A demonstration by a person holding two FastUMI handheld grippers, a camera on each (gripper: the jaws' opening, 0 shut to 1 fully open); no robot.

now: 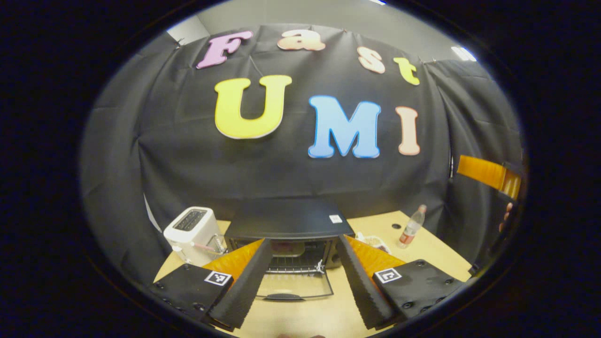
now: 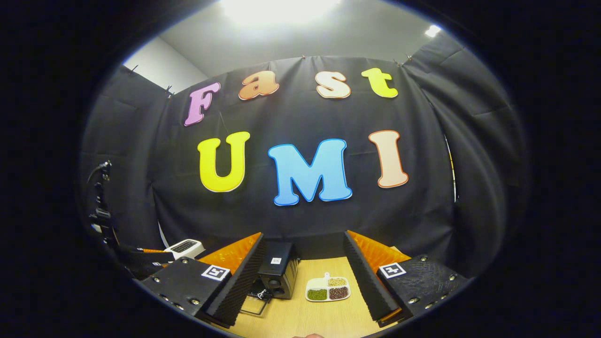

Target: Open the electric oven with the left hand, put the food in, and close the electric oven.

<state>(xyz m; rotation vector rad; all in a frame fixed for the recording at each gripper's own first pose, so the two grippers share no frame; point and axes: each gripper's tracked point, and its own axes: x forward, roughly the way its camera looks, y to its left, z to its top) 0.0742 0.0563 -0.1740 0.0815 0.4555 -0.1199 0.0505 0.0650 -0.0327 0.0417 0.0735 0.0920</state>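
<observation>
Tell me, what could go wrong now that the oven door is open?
The oven door lies flat toward the table edge, so an arm reaching in might bump it. The food tray holds loose beans in three compartments and sits beside the oven, ungrasped; tilting it could spill them. The bottle stands nearby and could be knocked over.

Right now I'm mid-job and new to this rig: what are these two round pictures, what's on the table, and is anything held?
Each picture comes from a camera riding on a hand-held gripper, looking forward between its two jaws. In the left gripper view, the left gripper is open and holds nothing; ahead stands the electric oven with its glass door folded down, a white toaster on one side and a bottle on the other. In the right gripper view, the right gripper is also open and empty, facing the food tray of three compartments on the wooden table.
</observation>
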